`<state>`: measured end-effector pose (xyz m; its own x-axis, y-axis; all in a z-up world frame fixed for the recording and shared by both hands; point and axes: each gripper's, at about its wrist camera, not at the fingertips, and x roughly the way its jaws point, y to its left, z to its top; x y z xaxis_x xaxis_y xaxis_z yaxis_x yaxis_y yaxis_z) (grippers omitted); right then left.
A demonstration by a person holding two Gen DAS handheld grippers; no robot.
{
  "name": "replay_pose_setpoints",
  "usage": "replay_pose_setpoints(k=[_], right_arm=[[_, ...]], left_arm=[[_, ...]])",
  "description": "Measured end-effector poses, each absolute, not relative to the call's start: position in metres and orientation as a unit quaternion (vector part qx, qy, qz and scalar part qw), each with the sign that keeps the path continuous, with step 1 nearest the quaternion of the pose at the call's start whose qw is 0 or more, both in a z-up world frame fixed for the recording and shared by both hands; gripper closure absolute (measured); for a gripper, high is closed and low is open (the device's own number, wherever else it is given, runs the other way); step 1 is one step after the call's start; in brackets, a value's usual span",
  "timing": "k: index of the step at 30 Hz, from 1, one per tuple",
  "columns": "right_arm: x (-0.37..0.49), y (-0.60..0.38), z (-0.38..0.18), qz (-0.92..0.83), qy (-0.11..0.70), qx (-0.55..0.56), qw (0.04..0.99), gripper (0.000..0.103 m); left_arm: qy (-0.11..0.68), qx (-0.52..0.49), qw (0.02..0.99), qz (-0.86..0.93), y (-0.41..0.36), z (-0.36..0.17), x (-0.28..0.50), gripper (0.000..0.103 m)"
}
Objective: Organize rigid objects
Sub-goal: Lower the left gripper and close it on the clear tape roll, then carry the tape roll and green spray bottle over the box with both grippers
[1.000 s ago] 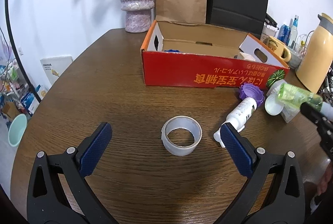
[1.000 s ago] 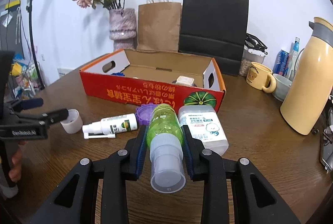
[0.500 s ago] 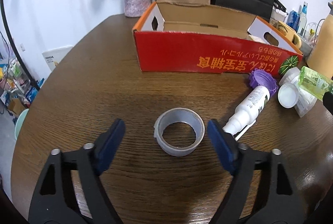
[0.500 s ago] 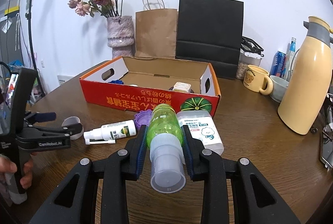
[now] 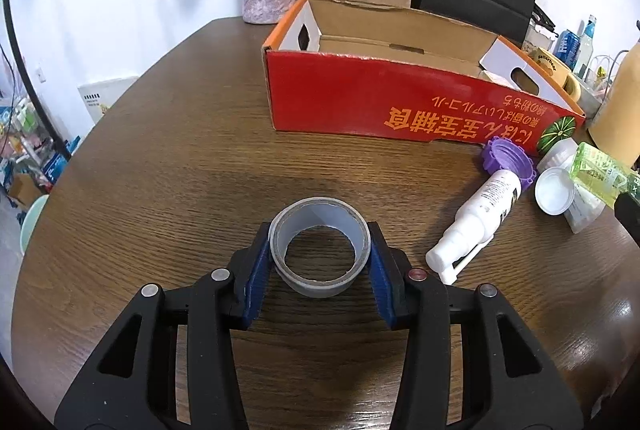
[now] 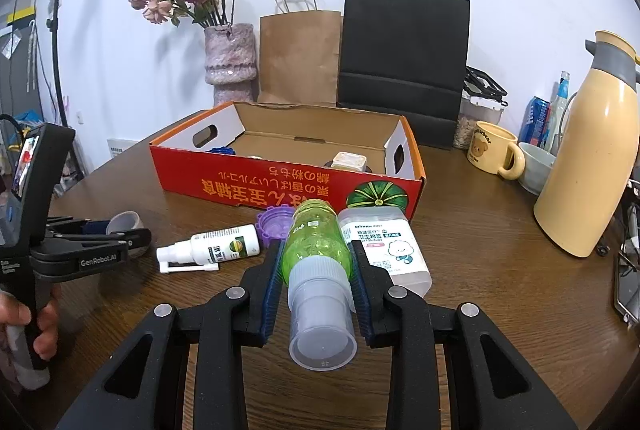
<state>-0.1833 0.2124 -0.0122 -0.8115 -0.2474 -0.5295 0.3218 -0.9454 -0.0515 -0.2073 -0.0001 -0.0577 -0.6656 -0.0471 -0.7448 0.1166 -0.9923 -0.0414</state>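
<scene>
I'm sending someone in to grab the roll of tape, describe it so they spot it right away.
Find the red cardboard box on the round wooden table. On the bare wood in front of its long printed side lies the grey tape roll, flat, between the closing pads of the left gripper. It is the only open ring; its neighbours are bottles and a purple cap.

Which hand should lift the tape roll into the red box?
Left. Its tool is closing around the tape roll; the right tool is full with the green bottle.
</scene>
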Motion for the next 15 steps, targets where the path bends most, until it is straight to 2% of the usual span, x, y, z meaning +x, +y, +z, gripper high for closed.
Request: replay_pose_setpoints(k=[15], right_arm=[[-0.183, 0.213, -0.01, -0.951, 0.062, 0.264, 0.148, 0.068]], left_arm=[[0.027, 0.371, 0.042, -0.927, 0.003, -0.037, -0.197, 0.062]])
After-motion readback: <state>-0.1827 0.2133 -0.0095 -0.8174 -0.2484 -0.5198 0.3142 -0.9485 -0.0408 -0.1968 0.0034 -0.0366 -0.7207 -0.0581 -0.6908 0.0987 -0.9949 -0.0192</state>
